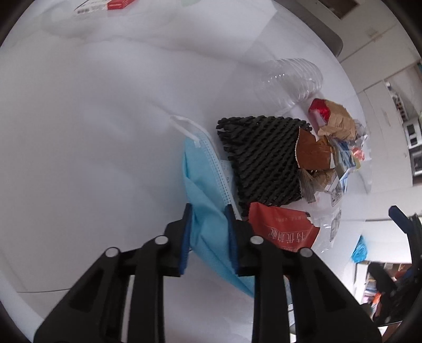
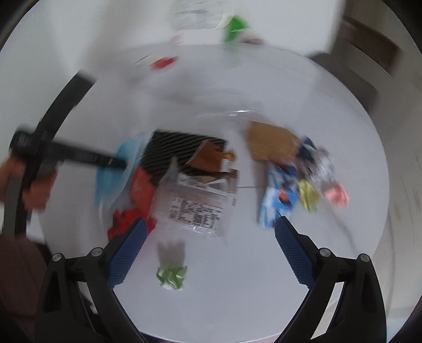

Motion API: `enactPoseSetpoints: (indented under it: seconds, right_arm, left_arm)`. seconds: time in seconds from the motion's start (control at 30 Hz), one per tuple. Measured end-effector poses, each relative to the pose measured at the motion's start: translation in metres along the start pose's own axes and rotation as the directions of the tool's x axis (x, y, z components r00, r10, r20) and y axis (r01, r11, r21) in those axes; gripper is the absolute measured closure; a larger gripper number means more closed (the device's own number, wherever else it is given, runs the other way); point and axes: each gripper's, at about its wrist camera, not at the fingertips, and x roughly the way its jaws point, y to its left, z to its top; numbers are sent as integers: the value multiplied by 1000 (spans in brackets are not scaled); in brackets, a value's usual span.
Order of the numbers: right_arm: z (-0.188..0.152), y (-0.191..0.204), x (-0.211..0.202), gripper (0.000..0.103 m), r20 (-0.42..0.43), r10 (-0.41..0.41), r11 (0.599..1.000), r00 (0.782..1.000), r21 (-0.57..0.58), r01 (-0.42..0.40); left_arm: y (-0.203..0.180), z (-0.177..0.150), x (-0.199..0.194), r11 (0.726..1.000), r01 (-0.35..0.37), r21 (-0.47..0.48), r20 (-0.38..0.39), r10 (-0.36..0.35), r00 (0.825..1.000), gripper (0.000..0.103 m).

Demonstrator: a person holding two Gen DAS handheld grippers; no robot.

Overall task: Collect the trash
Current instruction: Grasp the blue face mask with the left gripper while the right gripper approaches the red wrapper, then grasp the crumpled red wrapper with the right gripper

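A blue face mask lies on the white round table, and my left gripper is shut on its near part. Beside it is a pile of trash: a black foam net, a red wrapper, brown paper and a clear plastic cup. The right wrist view is blurred. There my right gripper stands open above the table, over a clear labelled wrapper. A crumpled green wrapper lies between its fingers, lower down. The left gripper reaches onto the mask from the left.
More wrappers lie to the right: blue-white, yellow and pink. A red-and-white box sits at the table's far side, and something green lies further back. A hand holds the left gripper. A dark chair stands beyond the table edge.
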Motion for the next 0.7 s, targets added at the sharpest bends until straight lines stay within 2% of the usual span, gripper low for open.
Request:
enactPoseSetpoints:
  seconds: [0.13, 0.23, 0.3, 0.4, 0.53, 0.57, 0.63, 0.7]
  right_arm:
    - [9, 18, 16, 6, -71, 17, 963, 997, -269, -36]
    - [13, 35, 30, 7, -117, -7, 882, 993, -468, -49]
    - [17, 42, 28, 9, -125, 17, 859, 992, -506, -79]
    - [31, 53, 19, 9, -94, 164, 869, 982, -458, -189]
    - [34, 60, 28, 17, -64, 153, 901, 986, -400, -166]
    - [33, 55, 29, 17, -73, 182, 923, 981, -331, -196]
    - [31, 48, 31, 17, -83, 217, 943, 973, -241, -231]
    - [20, 42, 30, 17, -104, 230, 965, 968, -108, -241]
  left_arm:
    - [6, -4, -4, 1000, -10, -19, 32, 10, 999, 86]
    - [14, -8, -12, 999, -14, -45, 59, 16, 998, 88]
    - [20, -12, -19, 998, -15, -69, 79, 20, 997, 88]
    - [24, -16, -26, 995, -34, -95, 105, 44, 993, 88]
    - [32, -29, -44, 992, -39, -118, 145, 56, 988, 88]
    - [33, -33, -51, 992, -45, -117, 158, 64, 985, 88]
    - [36, -42, -66, 992, -61, -108, 184, 80, 980, 88]
    - [35, -50, -81, 992, -82, -95, 215, 101, 971, 88]
